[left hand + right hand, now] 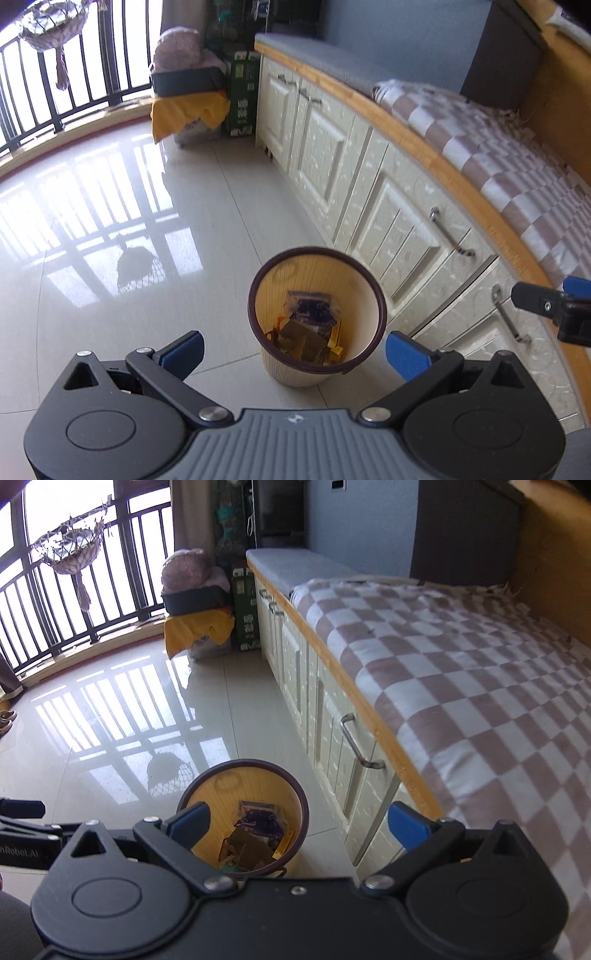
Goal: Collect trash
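A round wood-grain wastebasket (365, 291) has a dark brown rim and pale yellow inside. The soft blanket (461, 672) on the bed is checked in brown-pink and white above cream cabinet doors (402, 229). Blue pads tip the black left hand-held gripper (294, 353), and a yellow cloth (195, 629) drapes a box.

The left hand-held gripper (22, 808) bears the partly cut-off lettering "nRobot.AI" on its side.

left gripper (293, 352) jaws wide apart, empty, above waste bin (376, 295) on tiled floor (110, 277). Bin holds wrappers (310, 325), stands just beside cabinet (399, 229). Right gripper (550, 304) at right edge.
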Motion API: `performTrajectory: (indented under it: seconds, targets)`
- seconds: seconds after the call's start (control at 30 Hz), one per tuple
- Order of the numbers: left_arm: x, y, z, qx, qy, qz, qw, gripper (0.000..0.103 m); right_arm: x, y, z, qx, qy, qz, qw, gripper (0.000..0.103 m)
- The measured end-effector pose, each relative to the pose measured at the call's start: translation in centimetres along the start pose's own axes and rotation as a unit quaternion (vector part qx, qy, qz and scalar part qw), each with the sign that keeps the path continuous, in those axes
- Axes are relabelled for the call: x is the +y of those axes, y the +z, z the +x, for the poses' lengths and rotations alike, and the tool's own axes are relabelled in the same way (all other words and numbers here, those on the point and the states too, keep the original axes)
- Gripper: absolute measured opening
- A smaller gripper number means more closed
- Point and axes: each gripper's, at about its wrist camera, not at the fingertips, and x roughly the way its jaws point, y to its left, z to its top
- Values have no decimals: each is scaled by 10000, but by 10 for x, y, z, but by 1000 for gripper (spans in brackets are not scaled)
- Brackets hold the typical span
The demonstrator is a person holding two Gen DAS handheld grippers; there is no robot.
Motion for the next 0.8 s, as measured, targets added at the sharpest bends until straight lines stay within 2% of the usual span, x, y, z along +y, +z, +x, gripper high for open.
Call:
performTrajectory:
  seconds: [0.33,0.8]
  targets:
    - [-7,-25,-68,-526,-130,-84,9985,103,1,-23,-77,-449,-204,-93,9987,103]
    - [-21,-68,-123,-1006,11,71,9949,103,-4,-68,-140,-645,-362,26,9973,103]
